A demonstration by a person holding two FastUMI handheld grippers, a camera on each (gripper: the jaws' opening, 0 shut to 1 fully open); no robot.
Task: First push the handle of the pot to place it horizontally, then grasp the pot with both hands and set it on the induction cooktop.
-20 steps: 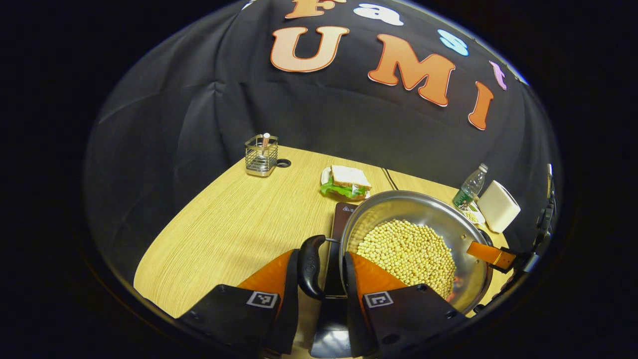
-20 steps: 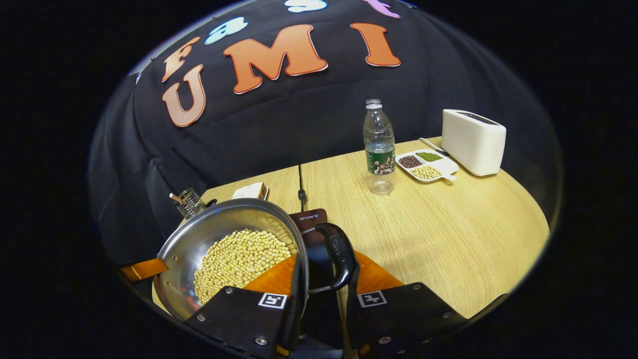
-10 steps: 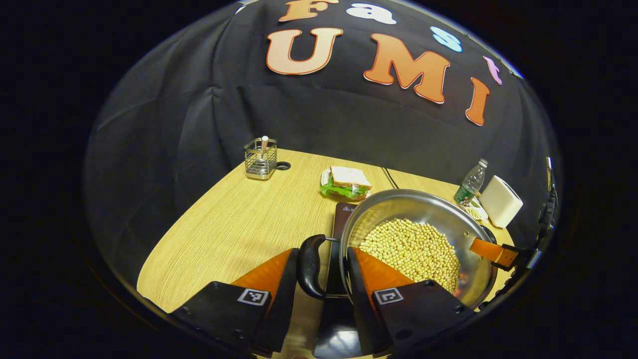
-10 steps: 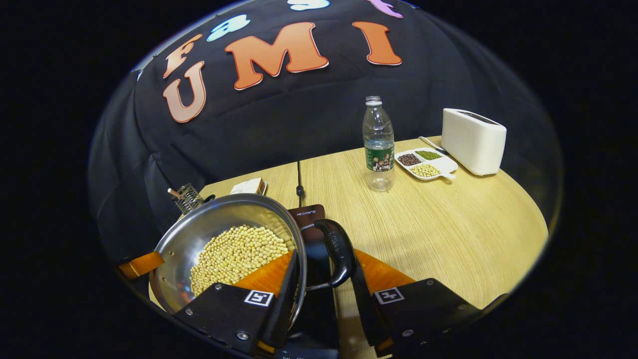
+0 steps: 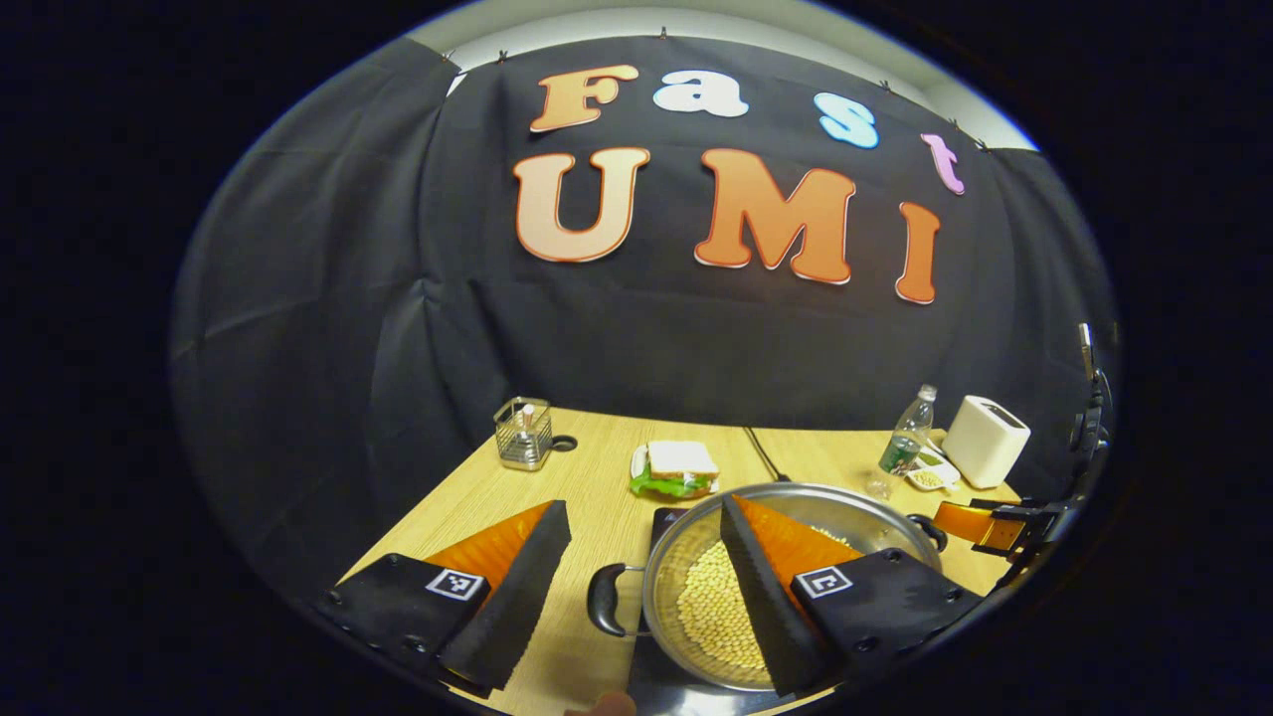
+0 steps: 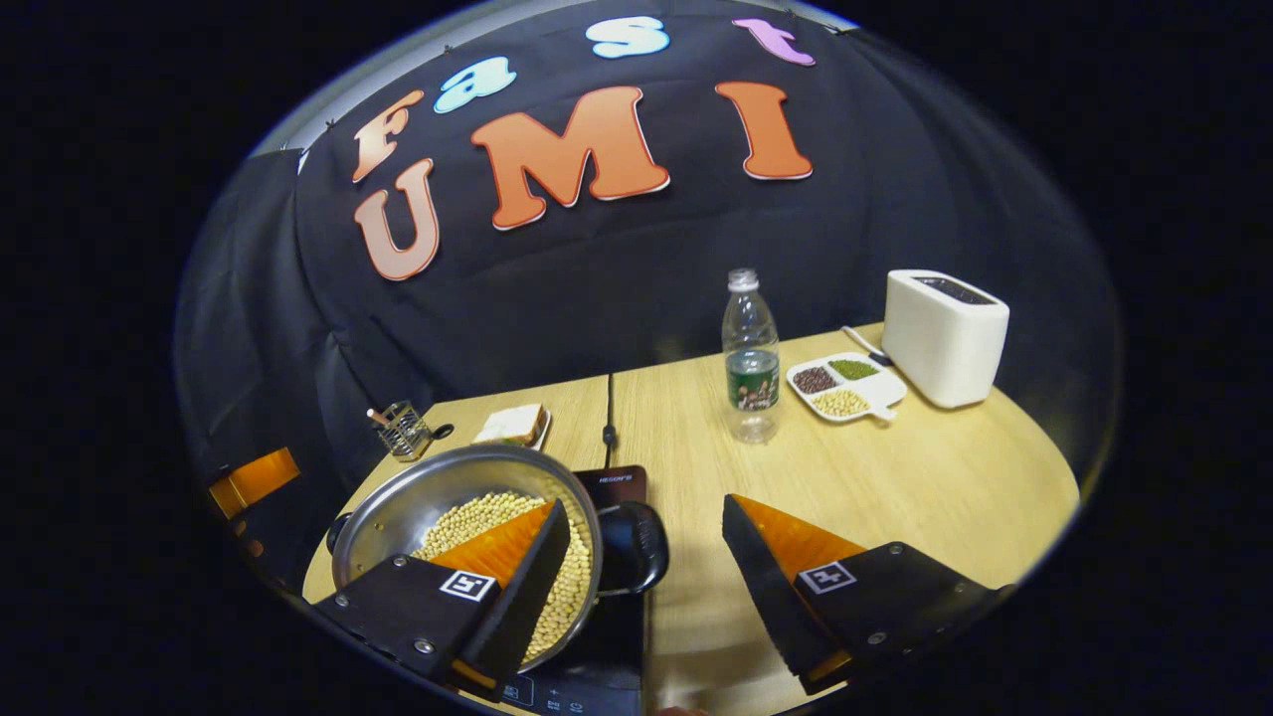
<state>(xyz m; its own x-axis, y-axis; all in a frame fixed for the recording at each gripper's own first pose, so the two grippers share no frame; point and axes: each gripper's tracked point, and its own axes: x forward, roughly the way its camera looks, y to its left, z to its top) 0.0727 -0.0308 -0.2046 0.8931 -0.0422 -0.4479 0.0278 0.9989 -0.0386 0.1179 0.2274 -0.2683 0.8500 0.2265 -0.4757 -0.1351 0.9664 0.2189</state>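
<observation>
My left gripper has its fingers spread wide, holding nothing. It hangs above the pot: one finger is over bare table, the other crosses over the pot's rim and the beans inside. The pot's near side handle lies in the gap between the fingers, lower down and free of both.

My right gripper is spread just as wide, also holding nothing. One finger overlaps the pot and its beans, the other sits over plain table. The other side handle is in the gap between them, untouched as far as I can tell from this angle.

The pot rests on the cooktop, a dark slab with its cord running toward the wall. The handles point out to either side.

Farther back: a sandwich, a wire holder, a water bottle, a divided dish and a white toaster.
</observation>
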